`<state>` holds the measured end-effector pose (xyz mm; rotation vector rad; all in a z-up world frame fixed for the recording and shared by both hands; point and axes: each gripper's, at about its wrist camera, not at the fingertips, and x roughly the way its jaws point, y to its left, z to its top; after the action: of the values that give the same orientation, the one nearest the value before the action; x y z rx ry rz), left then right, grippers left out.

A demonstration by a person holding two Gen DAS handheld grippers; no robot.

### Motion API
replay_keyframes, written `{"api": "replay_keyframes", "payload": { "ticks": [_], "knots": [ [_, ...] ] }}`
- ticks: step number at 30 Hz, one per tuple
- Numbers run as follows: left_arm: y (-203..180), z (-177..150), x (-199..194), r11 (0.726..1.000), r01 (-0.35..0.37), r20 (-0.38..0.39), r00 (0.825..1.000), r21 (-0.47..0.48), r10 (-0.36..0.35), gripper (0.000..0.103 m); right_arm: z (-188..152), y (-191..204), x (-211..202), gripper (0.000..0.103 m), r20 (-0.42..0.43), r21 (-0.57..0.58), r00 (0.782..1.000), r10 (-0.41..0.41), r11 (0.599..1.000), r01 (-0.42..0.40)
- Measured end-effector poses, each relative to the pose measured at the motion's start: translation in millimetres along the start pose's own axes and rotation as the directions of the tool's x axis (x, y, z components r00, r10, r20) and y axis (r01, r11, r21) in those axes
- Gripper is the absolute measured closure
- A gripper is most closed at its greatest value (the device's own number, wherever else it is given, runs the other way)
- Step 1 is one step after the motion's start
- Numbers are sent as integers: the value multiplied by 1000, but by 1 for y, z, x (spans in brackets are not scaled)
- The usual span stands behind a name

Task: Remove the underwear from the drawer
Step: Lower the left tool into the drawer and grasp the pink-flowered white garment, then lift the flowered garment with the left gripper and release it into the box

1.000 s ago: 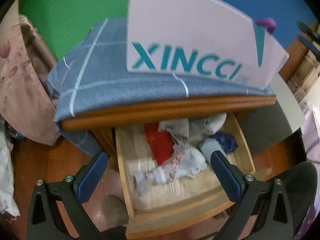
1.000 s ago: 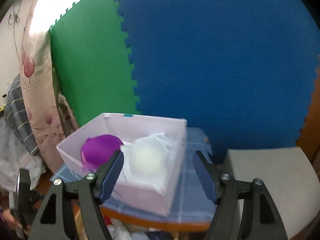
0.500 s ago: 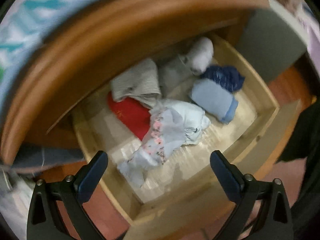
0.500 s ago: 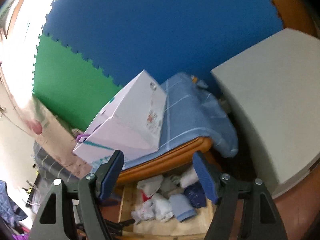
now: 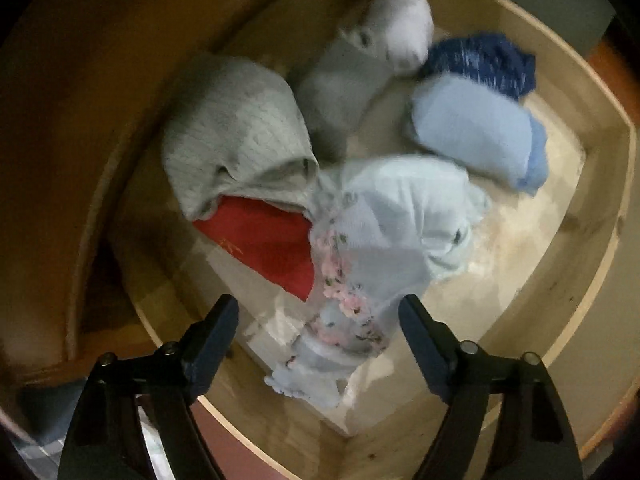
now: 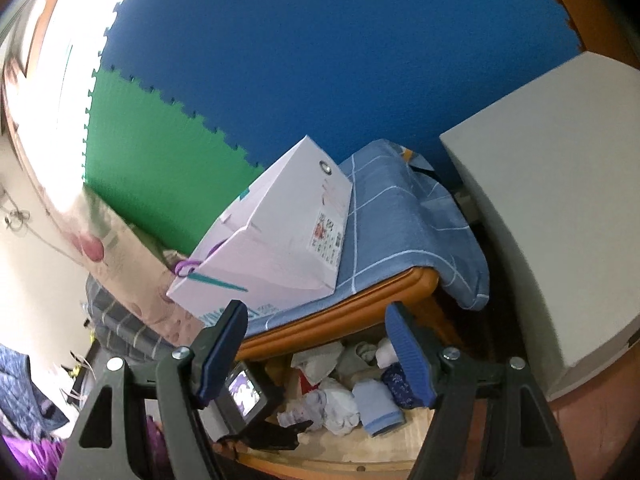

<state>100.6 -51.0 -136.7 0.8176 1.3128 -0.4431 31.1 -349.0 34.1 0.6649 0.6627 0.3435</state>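
We are pointing our left claw (image 5: 319, 320) steeply down into the open pale wooden drawer (image 5: 592, 208), its jaws closing with the floral end of the pale blue flower-printed underwear (image 5: 384, 240) lying between the dark blue pads (image 5: 218, 336), which are not yet pressing on it. That crumpled garment is lying near the middle of the drawer floor, its frilled edge reaching toward the front corner. Touching it on one side is a flat red cloth (image 5: 264, 240), partly tucked under a grey knitted garment (image 5: 232, 136). Farther back are lying a grey-and-white sock bundle (image 5: 372, 56), a folded light blue piece (image 5: 476, 136) and a dark blue speckled piece (image 5: 484, 64).

We are holding our right claw (image 6: 316, 352) above and in front of the drawer, jaws apart, gripping nothing. Beyond it a white cardboard box (image 6: 280, 232) is sitting on a blue checked cloth (image 6: 400, 220) covering the orange-brown wooden table (image 6: 340, 316). A blue foam mat (image 6: 320, 52) and a green foam mat (image 6: 160, 152) are lining the wall. A grey cabinet (image 6: 552, 208) is standing just beside the table.
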Motion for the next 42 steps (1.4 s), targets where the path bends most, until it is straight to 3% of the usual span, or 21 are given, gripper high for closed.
{"api": "replay_keyframes", "payload": {
  "ticks": [1,3,6,8,9,10,13,16,19,22,25,30,35,42],
  "knots": [
    [0,-1,4,1000,16,-15,1000,6,-15,11,-1,1,1,30,-7,-7,1000,5,1000,-5],
    [2,-2,13,999,31,-40,999,13,-30,8,-2,3,1,30,-12,-9,1000,18,1000,-18],
    [-1,1,25,996,-53,-12,998,66,54,8,-2,3,4,30,-21,-2,999,26,1000,-26],
    [-4,-1,31,994,-43,0,999,100,43,26,-2,1,7,30,-31,6,999,22,1000,-22],
    [-5,-1,34,994,-9,-9,1000,110,10,63,-2,0,7,30,-33,10,999,22,1000,-22],
    [-6,-2,38,994,26,-34,999,110,-22,85,-2,-1,7,30,-33,18,999,22,1000,-22],
    [-7,-9,37,993,8,-41,999,116,-3,87,0,-6,5,30,-20,45,1000,21,999,-21],
    [7,-15,18,996,88,1,996,31,-88,88,1,-14,5,30,-13,93,999,31,995,-29],
    [19,-22,-10,985,173,78,982,-22,-170,89,1,-21,7,30,-16,132,1000,23,991,-20],
    [20,-30,-37,989,146,145,979,-8,-143,89,1,-28,8,30,-21,164,1000,15,986,-11],
    [22,-46,-70,988,155,244,959,-21,-145,89,0,-36,10,30,-29,205,1000,8,979,-2],
    [24,-47,-124,982,175,340,930,-66,-143,89,-2,-46,12,30,-36,269,999,11,963,-1],
    [19,-62,-161,971,222,415,895,-93,-165,89,-2,-43,12,30,-41,238,999,-11,971,21],
    [18,-75,-216,943,314,510,832,-106,-220,89,-2,-41,14,30,-66,202,995,-81,975,93]
  ]
}}
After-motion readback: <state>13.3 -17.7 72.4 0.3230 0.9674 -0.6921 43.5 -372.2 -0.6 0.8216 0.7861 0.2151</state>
